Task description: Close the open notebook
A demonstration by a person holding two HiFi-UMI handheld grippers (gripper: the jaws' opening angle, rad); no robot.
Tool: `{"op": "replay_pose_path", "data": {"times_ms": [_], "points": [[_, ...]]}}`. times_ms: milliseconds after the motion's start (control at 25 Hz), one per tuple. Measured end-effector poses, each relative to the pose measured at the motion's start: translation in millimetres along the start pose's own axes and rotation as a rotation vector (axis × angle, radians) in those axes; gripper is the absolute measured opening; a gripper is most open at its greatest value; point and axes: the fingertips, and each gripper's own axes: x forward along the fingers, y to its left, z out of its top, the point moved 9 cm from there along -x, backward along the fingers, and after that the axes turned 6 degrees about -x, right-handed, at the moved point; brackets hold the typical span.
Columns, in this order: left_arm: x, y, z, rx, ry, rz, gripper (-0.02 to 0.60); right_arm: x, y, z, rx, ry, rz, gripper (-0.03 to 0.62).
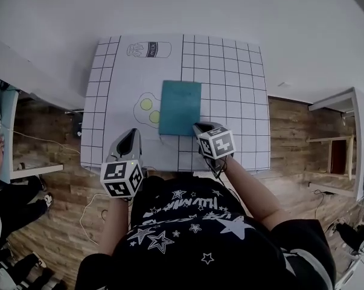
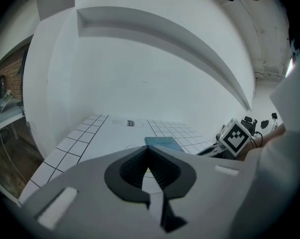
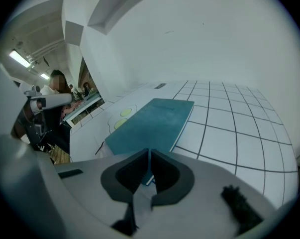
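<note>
A teal notebook lies closed and flat in the middle of the white grid mat. My right gripper hovers at the notebook's near right corner, jaws shut with nothing between them. In the right gripper view the notebook stretches away just beyond the closed jaw tips. My left gripper sits over the mat's near edge, left of the notebook and apart from it, jaws shut and empty. The left gripper view shows the notebook past the tips and the right gripper's marker cube at the right.
The mat carries a milk-bottle drawing at the far side and a fried-egg drawing partly under the notebook's left edge. A white shelf unit stands to the right and a desk with a seated person to the left, on wooden floor.
</note>
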Motion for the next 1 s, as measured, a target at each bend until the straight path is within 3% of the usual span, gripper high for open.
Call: {"op": "replay_pose_path", "data": {"times_ms": [480,680,1000], "points": [[-16.9,45.1,12.2,0.031,0.017,-0.047,0.009,9.0,0.2,6.6,0.064,0.139,-0.090,0.023],[-23.5,75.3,14.8,0.050,0.031,-0.097,0.009,-3.9,21.1,8.9,0.071,0.049,-0.185,0.023],[-17.6,112.5,14.4,0.074,0.065,-0.234,0.009,-17.3,101.0,42.4,0.044,-0.160,-0.210,0.023]]}}
